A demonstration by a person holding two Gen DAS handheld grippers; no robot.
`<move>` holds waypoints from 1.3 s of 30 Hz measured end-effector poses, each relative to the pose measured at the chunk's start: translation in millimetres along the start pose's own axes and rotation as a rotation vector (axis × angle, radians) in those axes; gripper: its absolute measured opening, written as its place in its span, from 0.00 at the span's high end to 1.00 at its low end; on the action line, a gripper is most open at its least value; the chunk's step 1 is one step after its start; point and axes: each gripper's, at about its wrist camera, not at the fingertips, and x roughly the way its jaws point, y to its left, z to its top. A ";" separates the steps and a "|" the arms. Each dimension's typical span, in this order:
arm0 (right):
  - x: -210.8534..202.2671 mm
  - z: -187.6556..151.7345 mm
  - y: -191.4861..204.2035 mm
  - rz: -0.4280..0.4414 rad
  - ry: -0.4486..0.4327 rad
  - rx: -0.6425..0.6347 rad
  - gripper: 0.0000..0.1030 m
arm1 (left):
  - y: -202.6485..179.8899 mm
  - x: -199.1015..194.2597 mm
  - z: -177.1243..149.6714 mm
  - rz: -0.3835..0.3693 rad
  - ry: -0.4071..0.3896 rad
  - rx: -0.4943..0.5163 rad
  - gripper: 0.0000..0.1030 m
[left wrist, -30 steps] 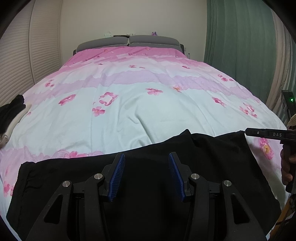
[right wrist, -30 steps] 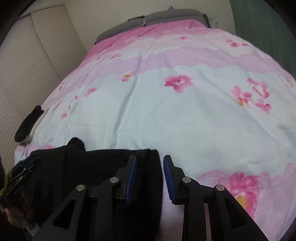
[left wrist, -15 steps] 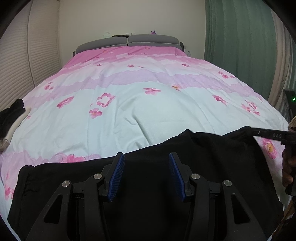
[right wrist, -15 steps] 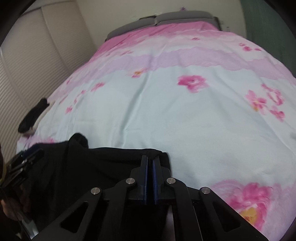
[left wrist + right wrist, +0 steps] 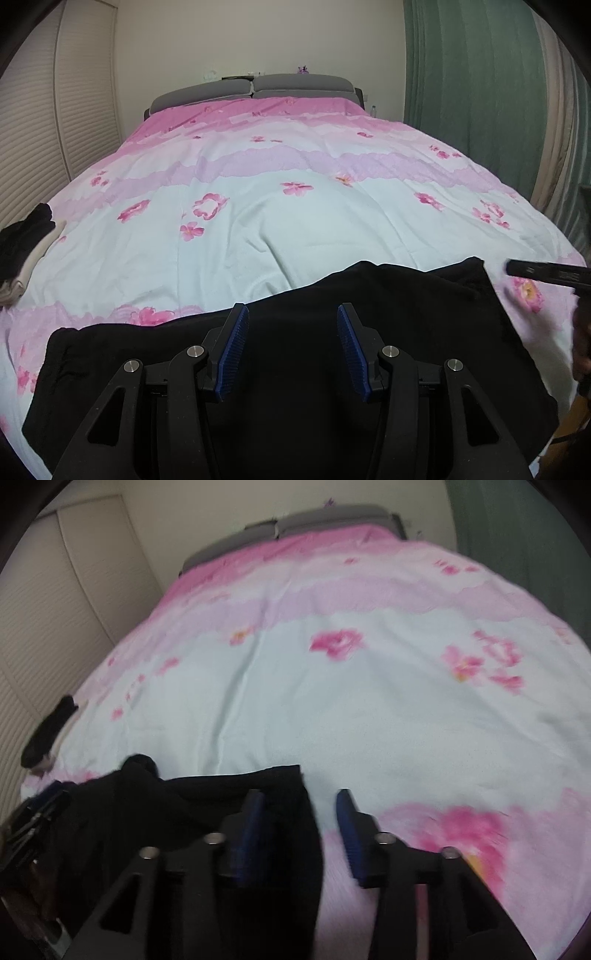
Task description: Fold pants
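Note:
The black pants (image 5: 295,369) lie spread along the near edge of the bed. My left gripper (image 5: 291,314) is open and empty, hovering over their middle. In the right wrist view my right gripper (image 5: 300,801) is open over the right edge of the pants (image 5: 207,812), with the cloth edge between the jaws but not pinched. The right gripper also shows at the right edge of the left wrist view (image 5: 546,271). The left gripper shows at the lower left of the right wrist view (image 5: 40,812). The right wrist view is blurred.
The bed has a pink and white flowered cover (image 5: 314,206) with a grey headboard (image 5: 255,88) at the far end. A pile of dark and light clothes (image 5: 22,243) sits at the bed's left edge. A green curtain (image 5: 476,92) hangs to the right, a louvred wardrobe (image 5: 48,122) to the left.
My right gripper shut on the pants' right edge half a second ago and has now opened again, letting the cloth go. The left gripper has stayed open over the pants.

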 end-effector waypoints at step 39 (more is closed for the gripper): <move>-105.6 -155.8 22.9 0.049 0.163 0.183 0.65 | 7.1 -76.3 -69.0 -0.025 0.034 0.012 0.51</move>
